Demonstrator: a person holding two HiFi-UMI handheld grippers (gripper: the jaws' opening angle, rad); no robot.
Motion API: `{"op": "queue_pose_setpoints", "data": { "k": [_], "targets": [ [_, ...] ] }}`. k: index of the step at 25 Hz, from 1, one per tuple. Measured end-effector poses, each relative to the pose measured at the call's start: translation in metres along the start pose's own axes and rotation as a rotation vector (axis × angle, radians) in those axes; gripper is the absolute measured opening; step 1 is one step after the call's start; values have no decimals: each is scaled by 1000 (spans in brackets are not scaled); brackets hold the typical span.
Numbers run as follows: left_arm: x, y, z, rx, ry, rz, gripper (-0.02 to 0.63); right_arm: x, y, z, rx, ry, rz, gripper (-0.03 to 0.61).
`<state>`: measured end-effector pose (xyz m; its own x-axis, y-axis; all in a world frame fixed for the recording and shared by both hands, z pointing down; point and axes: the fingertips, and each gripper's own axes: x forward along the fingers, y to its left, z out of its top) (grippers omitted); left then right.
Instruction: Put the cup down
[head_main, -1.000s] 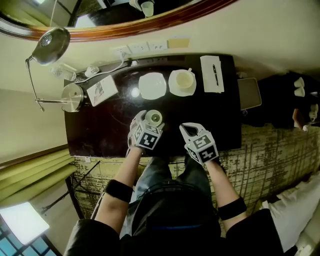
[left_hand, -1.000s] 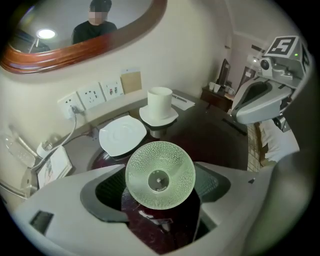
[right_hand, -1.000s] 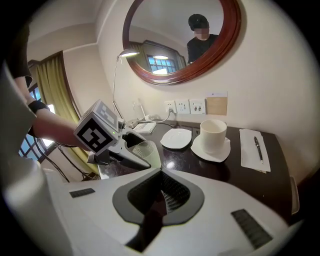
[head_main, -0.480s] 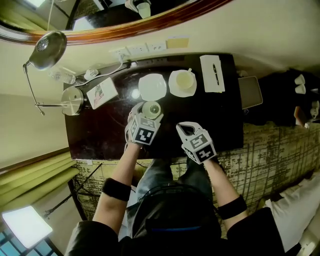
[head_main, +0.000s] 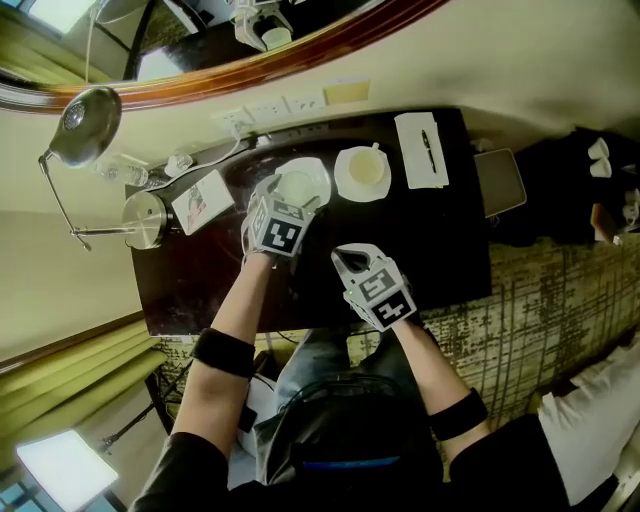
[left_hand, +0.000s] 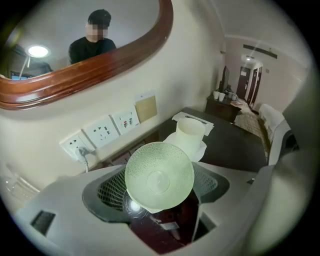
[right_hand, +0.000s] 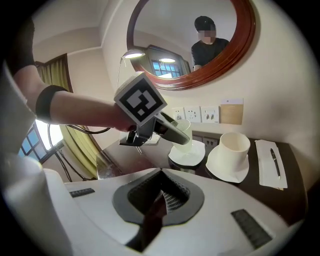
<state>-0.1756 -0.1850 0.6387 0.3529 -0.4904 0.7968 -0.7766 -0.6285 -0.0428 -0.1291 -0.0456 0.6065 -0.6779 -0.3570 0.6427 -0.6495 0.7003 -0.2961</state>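
Lowering the cup (left_hand: 159, 174) level onto the middle of the empty white saucer (right_hand: 195, 156) at the far side of the desk (head_main: 430, 240), and parting the jaws only once it rests, appears to be what this step needs. Left tool (head_main: 288, 198) grips the cup, jaws lately drawn in a little, directly over that saucer, contact uncertain; right tool (head_main: 350, 262), closed and empty, hovers nearer. Cup: small, upright, of translucent pale green stippled glass.
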Motion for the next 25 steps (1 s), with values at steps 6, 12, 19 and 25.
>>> {"op": "queue_pose_setpoints", "data": {
  "k": [6, 12, 19, 25],
  "targets": [
    [23, 11, 5, -10, 7, -21, 385, 6, -3, 4, 15, -10, -8, 0],
    [40, 17, -2, -19, 33, -33, 385, 8, -13, -6, 37, 2, -27, 0],
    [45, 19, -6, -26, 28, -36, 387, 10, -19, -9, 47, 8, -36, 0],
    [45, 19, -6, -22, 8, -29, 454, 11, -22, -6, 45, 7, -33, 0]
  ]
}}
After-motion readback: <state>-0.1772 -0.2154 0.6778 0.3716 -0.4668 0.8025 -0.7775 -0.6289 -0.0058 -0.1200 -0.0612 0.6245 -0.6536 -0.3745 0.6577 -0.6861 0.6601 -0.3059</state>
